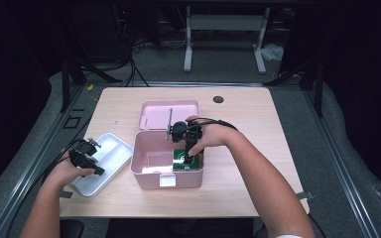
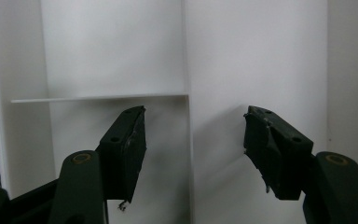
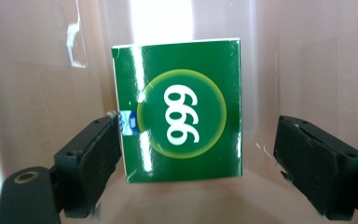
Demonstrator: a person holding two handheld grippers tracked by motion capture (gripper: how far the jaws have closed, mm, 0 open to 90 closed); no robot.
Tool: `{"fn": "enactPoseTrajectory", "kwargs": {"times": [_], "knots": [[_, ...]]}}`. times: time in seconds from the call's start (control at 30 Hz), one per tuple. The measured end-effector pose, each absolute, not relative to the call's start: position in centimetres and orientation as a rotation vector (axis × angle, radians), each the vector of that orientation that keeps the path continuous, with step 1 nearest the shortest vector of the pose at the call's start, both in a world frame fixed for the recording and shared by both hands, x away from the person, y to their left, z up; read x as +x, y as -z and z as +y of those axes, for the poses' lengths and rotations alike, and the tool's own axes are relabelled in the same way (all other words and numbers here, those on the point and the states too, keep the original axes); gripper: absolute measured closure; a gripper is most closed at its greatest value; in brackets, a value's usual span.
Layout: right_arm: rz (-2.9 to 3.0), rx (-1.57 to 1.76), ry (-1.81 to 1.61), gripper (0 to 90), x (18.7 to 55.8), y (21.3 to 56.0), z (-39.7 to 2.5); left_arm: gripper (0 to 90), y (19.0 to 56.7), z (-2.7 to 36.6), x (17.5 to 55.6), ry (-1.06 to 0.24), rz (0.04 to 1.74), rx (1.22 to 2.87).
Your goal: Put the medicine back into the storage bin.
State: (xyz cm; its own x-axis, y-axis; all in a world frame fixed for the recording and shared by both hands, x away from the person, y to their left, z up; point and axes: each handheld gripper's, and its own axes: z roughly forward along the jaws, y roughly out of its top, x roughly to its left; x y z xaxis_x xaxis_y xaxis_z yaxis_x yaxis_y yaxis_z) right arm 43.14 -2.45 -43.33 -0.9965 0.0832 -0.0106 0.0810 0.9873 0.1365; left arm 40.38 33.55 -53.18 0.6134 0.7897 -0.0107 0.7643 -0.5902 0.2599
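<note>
Right gripper view: green box (image 3: 179,109) light, stiff, probably glossy-slick; we take its side edges; fingers (image 3: 91,163) apart, left gripper (image 2: 193,154) spread too.

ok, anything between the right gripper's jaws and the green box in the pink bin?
Nothing visible. The right gripper is open inside the pink bin, jaws either side of the green box; the left jaw is at its edge.

table (image 1: 258,124): pale wood | on it: pink box (image 1: 166,171), its lid (image 1: 168,114), white tray (image 1: 104,163)
</note>
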Motion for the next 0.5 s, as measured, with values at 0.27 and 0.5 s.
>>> {"fn": "enactPoseTrajectory", "kwargs": {"times": [0.27,0.5], "knots": [[3.092,0.156,-0.218,16.5,43.0,41.4,-3.7,38.5,53.2,33.6,40.4,-0.157,1.273,2.603],[3.071,0.2,-0.234,18.7,42.8,39.6,-6.0,38.5,53.2,33.6,40.4,-0.157,1.272,2.601]]}}
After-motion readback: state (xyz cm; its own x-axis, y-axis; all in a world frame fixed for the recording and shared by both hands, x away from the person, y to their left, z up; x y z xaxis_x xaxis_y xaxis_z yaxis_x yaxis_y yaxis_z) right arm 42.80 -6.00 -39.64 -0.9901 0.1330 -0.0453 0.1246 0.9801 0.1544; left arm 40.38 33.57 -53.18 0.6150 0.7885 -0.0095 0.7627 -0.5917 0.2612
